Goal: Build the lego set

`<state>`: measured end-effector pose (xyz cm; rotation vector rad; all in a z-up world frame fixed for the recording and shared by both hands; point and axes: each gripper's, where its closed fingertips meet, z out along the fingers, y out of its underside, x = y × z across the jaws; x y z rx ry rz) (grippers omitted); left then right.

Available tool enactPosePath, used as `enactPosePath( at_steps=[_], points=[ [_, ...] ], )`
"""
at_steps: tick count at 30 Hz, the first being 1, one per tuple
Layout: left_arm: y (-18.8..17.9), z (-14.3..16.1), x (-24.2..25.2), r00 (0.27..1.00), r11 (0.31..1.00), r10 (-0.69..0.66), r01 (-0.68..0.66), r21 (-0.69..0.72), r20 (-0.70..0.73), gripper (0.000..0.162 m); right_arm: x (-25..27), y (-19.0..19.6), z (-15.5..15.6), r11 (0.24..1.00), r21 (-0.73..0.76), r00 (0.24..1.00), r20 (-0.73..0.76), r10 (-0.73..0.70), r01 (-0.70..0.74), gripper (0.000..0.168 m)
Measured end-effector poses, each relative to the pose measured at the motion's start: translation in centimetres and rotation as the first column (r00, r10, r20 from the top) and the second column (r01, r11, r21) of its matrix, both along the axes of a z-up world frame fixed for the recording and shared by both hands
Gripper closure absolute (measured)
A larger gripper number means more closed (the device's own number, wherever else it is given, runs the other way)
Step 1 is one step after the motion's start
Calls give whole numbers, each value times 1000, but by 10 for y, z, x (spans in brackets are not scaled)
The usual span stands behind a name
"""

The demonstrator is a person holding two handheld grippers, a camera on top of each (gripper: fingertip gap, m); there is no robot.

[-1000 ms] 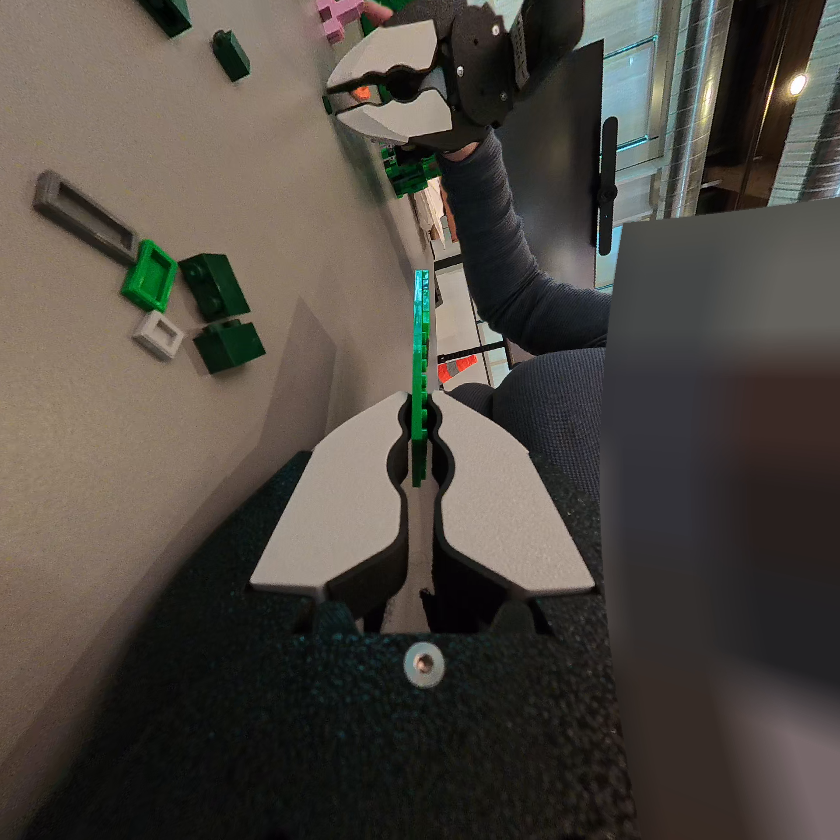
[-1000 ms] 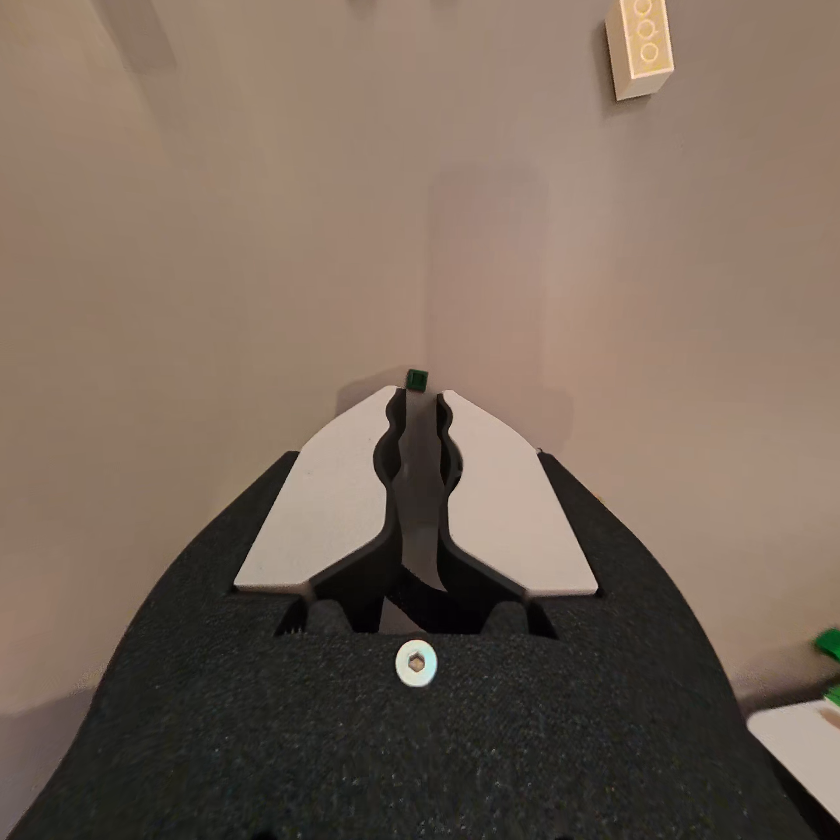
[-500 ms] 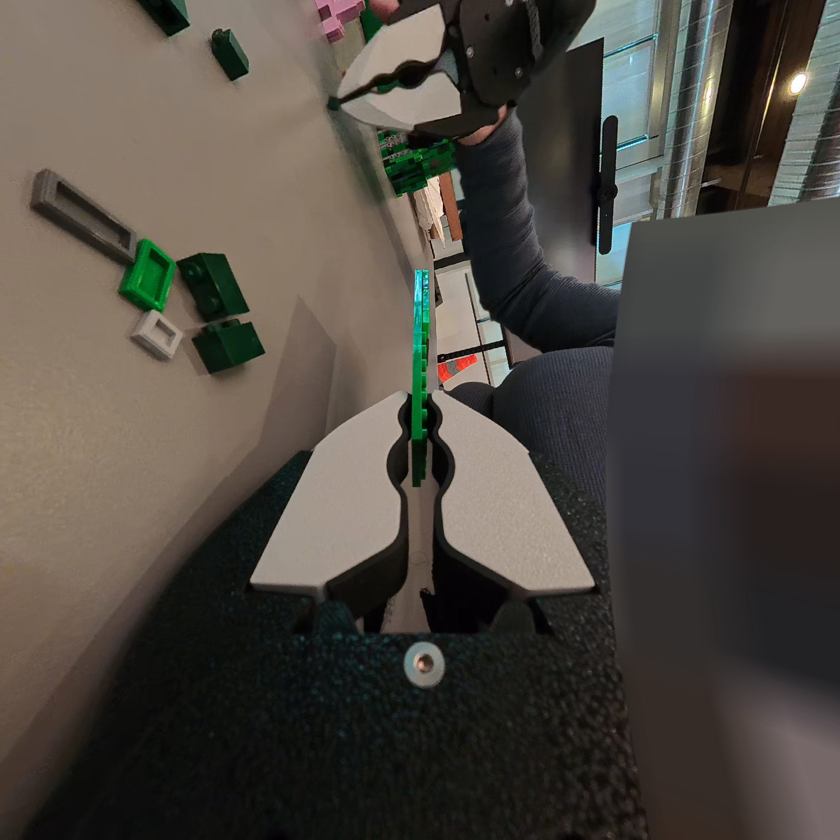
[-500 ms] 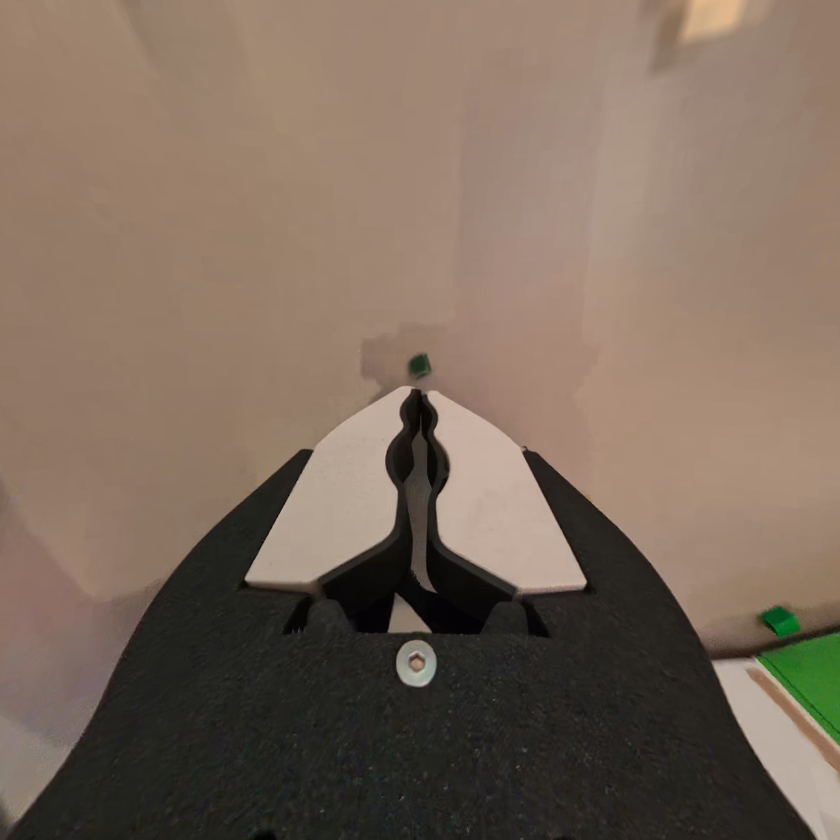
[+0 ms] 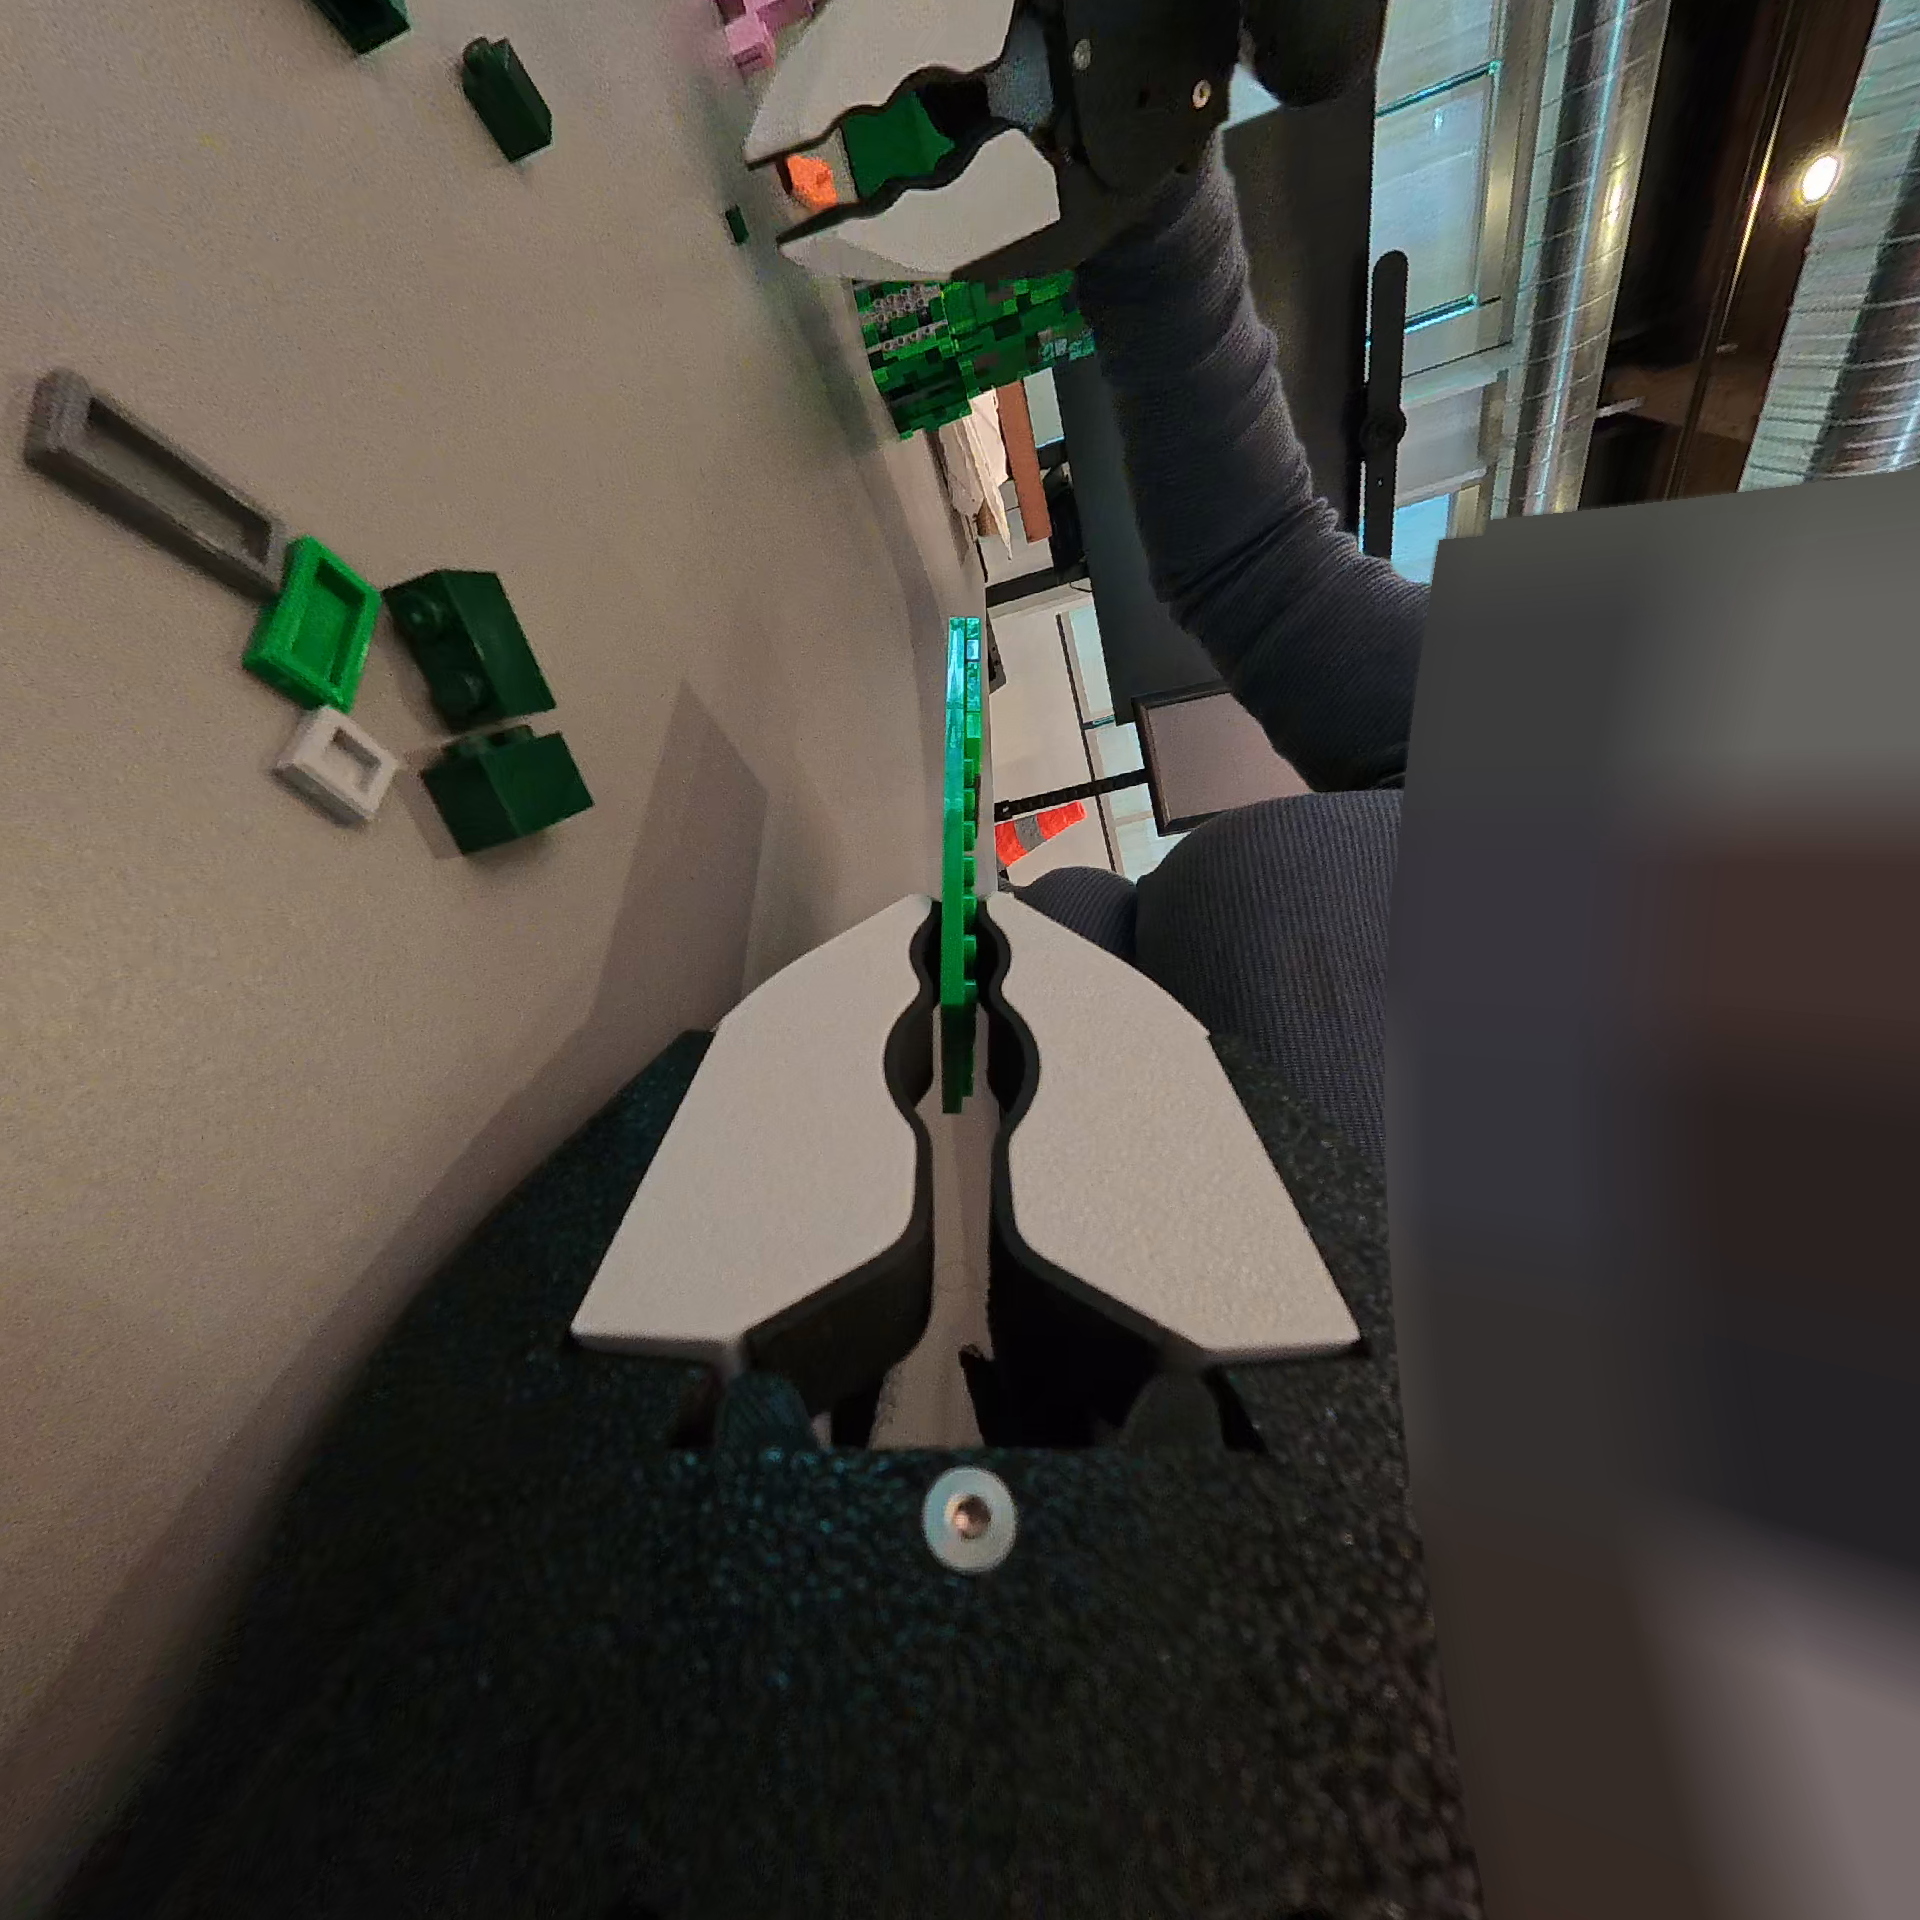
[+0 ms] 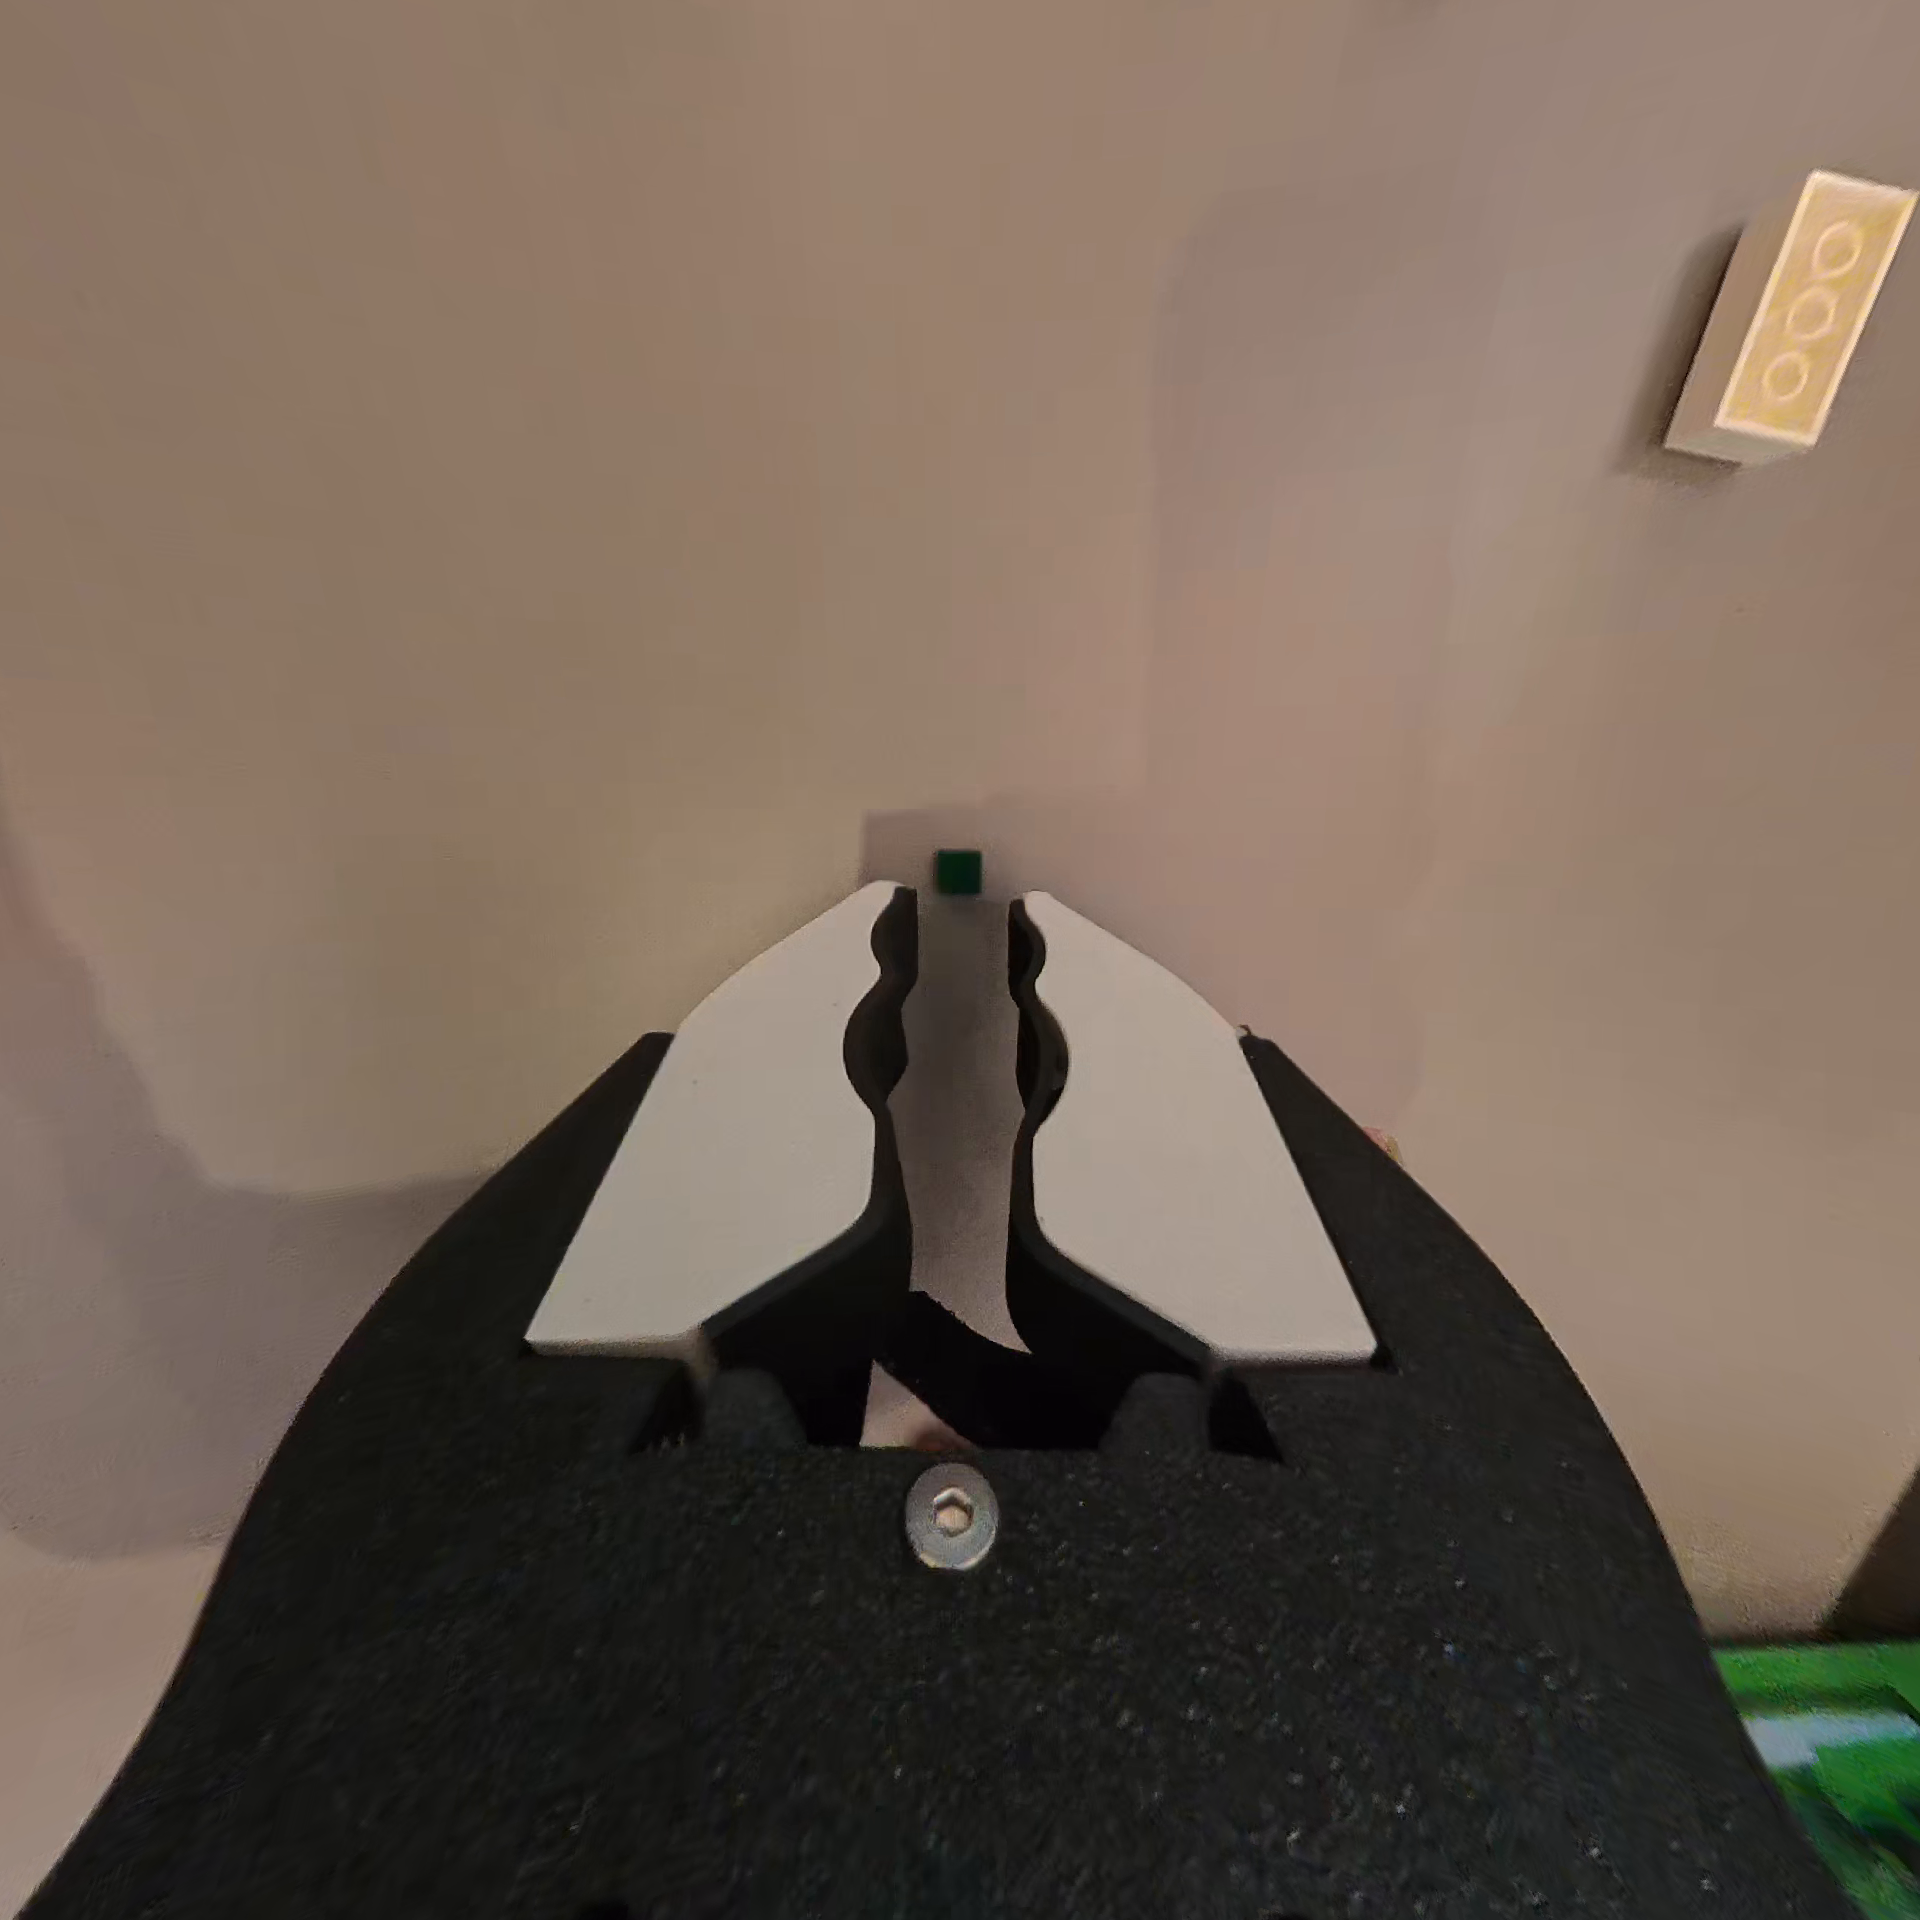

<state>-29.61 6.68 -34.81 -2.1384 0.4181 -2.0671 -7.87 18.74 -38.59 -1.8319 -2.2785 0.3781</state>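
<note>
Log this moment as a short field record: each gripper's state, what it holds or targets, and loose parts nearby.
left gripper: shut on green plate, held edge-on
right gripper: open, holds nothing
target: tiny dark green piece on the table, just past the fingertips
nearby, right view: white brick, lying studs-down
nearby, left view: grey frame, dark green bricks

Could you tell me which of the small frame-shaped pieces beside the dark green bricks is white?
The lowest one, left of the lower dark green brick; the others are bright green and long grey.

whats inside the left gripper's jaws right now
A thin bright green plate, held edge-on, sticks out past the left gripper. Its faces are turned away, and the fingers cover its lower sides.
</note>
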Motion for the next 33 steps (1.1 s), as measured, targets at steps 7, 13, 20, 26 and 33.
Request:
enactPosePath(
  at_steps=[7, 13, 20, 26, 33],
  points=[
    [0, 0, 0, 1000, 1000, 0, 0, -1, 1, 158, -3, 1, -4, 998, -48, 988, -152, -35, 28, 151],
    [2, 0, 1, 1000, 1000, 20, -20, -10, 3, 158, -6, 2, -8, 999, 32, 986, -168, 14, -8, 160],
    [5, -3, 3, 999, 998, 43, -43, -46, -12, 158, -20, -1, -3, 997, 66, 976, -219, -12, 27, 161],
    [16, -3, 14, 996, 994, 91, -92, -58, -16, 158, -116, -59, 34, 995, 96, 909, -415, 30, 11, 161],
    [24, -2, 28, 992, 990, 124, -125, -67, -10, 158, -164, -96, 38, 977, 212, 886, -448, 124, -29, 161]
  ],
)
